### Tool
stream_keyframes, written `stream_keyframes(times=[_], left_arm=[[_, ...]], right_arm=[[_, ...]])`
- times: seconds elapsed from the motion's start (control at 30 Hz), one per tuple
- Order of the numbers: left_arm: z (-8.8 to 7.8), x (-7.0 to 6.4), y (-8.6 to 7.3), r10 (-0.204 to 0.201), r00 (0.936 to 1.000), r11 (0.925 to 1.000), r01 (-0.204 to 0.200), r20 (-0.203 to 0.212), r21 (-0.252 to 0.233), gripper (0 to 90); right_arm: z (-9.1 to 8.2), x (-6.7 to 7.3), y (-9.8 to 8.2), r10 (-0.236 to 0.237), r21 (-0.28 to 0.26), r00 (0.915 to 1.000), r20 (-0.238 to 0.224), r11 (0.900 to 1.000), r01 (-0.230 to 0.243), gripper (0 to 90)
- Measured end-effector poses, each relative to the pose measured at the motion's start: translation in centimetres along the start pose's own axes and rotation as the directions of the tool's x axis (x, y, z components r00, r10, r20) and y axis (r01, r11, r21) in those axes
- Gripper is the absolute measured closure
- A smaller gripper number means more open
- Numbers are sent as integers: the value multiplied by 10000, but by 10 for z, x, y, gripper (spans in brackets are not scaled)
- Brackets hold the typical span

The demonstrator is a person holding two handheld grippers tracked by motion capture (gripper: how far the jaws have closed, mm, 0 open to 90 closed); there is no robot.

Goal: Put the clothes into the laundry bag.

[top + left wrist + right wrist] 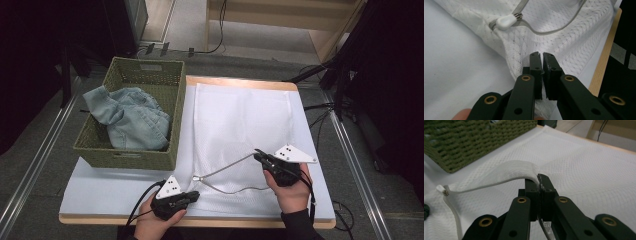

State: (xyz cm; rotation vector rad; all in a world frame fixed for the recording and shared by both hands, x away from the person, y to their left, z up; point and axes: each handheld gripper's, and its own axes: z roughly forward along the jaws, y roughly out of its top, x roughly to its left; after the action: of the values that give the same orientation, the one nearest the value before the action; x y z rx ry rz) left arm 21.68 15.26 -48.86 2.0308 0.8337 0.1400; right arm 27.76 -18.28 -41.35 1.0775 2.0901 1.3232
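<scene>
A white mesh laundry bag (240,120) lies flat on the table, its zipper mouth at the near end. My right gripper (258,154) is shut on the upper edge strip (519,168) of that mouth and holds it up off the bag, so the opening gapes. The white zipper pull (196,177) sits at the mouth's left end. My left gripper (194,195) is shut on the mesh at the bag's near left corner, just below the pull (506,21). In the left gripper view the fabric (564,42) bunches up toward my left gripper (541,56).
A green woven basket (125,159) stands at the table's left, holding crumpled light-blue jeans (132,117). The pale table top (110,192) has a wooden front edge close under both hands. Cables and dark stands lie on the floor at the right.
</scene>
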Motion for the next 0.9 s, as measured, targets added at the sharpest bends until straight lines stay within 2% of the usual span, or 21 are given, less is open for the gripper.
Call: stream_keyframes(times=[0.23, 0.33, 0.6, 0.73, 0.9], left_arm=[[0, -1, 0, 2, 10000, 10000, -3, -44, -41, 882], [0, -1, 0, 49, 9998, 10000, -49, -175, 17, 900], [0, -1, 2, 102, 9998, 9998, -99, -195, 146, 900], [0, -1, 2, 101, 9998, 9999, -98, -189, 142, 900], [-2, 0, 0, 188, 9997, 9998, -186, -171, 81, 900]], right_arm=[[-9, 3, 9, -18, -449, 10000, -80, 9990, 15, 882], [-10, 3, 10, -54, -462, 10000, -43, 9989, 52, 881], [-9, -3, 6, -93, -369, 9995, 290, 9993, 104, 865], [-9, -5, 5, -50, -361, 9995, 307, 9993, 61, 865], [-8, -6, 3, 48, -285, 9999, 91, 9996, -46, 886]])
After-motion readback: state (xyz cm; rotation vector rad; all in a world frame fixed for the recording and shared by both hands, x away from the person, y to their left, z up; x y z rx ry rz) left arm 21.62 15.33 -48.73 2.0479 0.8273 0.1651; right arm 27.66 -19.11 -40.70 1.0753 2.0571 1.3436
